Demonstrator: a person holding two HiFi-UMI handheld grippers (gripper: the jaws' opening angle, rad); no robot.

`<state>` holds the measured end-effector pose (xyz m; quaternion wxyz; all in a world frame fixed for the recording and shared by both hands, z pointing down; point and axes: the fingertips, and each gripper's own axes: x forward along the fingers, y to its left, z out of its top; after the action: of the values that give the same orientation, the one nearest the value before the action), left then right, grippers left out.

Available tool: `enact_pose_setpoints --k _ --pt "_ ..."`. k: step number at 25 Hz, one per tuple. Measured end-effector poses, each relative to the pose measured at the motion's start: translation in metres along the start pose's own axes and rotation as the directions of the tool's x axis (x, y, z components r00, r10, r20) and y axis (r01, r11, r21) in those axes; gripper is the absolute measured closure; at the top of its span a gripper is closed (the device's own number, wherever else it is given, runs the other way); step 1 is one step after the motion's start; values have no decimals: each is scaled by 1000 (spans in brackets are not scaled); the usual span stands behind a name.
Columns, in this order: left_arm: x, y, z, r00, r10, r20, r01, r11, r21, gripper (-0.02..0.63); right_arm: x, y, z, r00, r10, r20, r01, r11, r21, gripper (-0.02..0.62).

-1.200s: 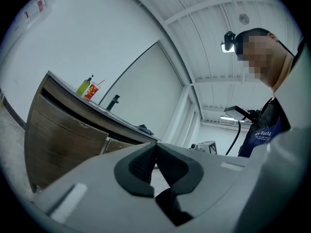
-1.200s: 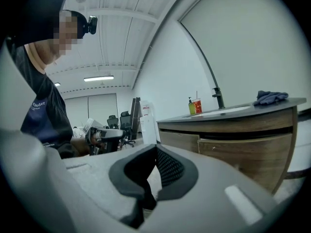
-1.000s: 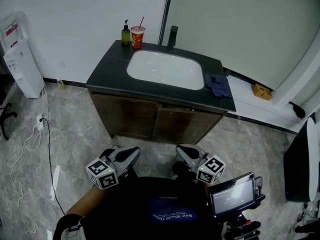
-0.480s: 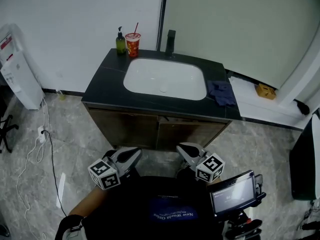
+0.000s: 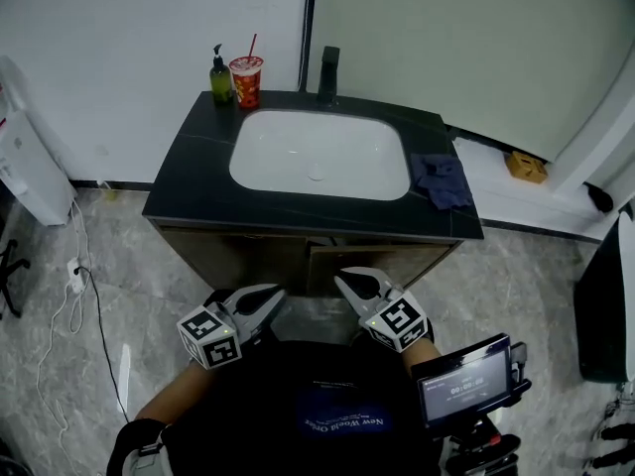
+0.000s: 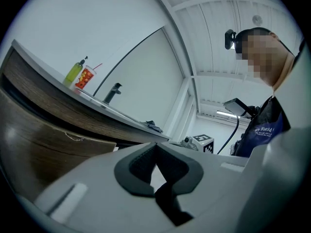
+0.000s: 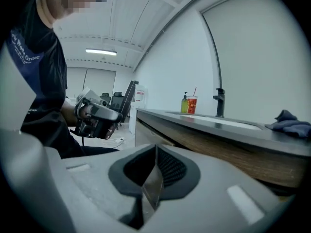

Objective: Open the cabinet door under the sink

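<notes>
Head view: nearest of all, a small screen [image 5: 464, 387] sits behind and to the right of the right gripper's fingers. The left gripper [image 5: 268, 297] and right gripper [image 5: 344, 280] are side by side, a gap between them, both aimed at the cabinet [image 5: 298, 256]. Each gripper view shows its own fingers pressed together with nothing between them.

Just ahead of the fingertips, and apart from them, are the two doors under the counter [image 5: 193, 181]. The left door [image 5: 238, 256] is ahead of the left fingers and the right door [image 5: 377, 263] is ahead of the right ones. Both doors lie flat in the cabinet front, facing the fingers. The front runs crosswise to the way the fingers point. This steep angle does not show the doors' own long axis.

Beyond and above, the counter holds a white sink [image 5: 278, 162], its long side also running crosswise. A crumpled blue cloth [image 5: 442, 179] lies right of it, beyond the right fingers. A dark faucet [image 5: 327, 70] stands at the far rim. At the far left corner, a red cup [image 5: 245, 79] holds a straw [image 5: 251, 46], just beside a green pump bottle [image 5: 218, 75].
</notes>
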<state>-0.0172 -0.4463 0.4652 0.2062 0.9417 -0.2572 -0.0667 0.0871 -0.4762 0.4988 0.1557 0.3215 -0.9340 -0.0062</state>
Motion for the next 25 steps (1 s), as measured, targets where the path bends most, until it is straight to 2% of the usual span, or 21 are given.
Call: enact_pose_setpoints --k 2,4,7,11,16,20,25 --pt "7 -1 0 1000 -15 -8 15 1000 0 600 8 1 -5 999 20 -35 -21 999 -28 506" --pt "11 -2 1 1000 -20 -11 20 1000 -2 600 18 -1 -10 997 22 -77 -29 996 -86 479" --pt "9 -2 -3 1000 -18 -14 18 1000 -3 600 35 -6 -17 989 -20 -146 -13 975 -221 451" --pt "-6 7 -5 1000 19 -2 -19 1000 -7 600 63 -12 -28 970 -72 -233 -18 931 -365 434" --pt "-19 14 0 999 50 11 -50 999 -12 600 89 -24 -45 930 -163 -329 -35 852 -523 417" --pt "-19 15 -1 999 44 11 -44 999 -12 600 99 -25 -59 900 -152 -409 -101 839 -534 417" --pt "-17 14 0 999 31 11 -31 999 -15 600 98 -27 -54 906 -136 -401 -84 870 -485 445"
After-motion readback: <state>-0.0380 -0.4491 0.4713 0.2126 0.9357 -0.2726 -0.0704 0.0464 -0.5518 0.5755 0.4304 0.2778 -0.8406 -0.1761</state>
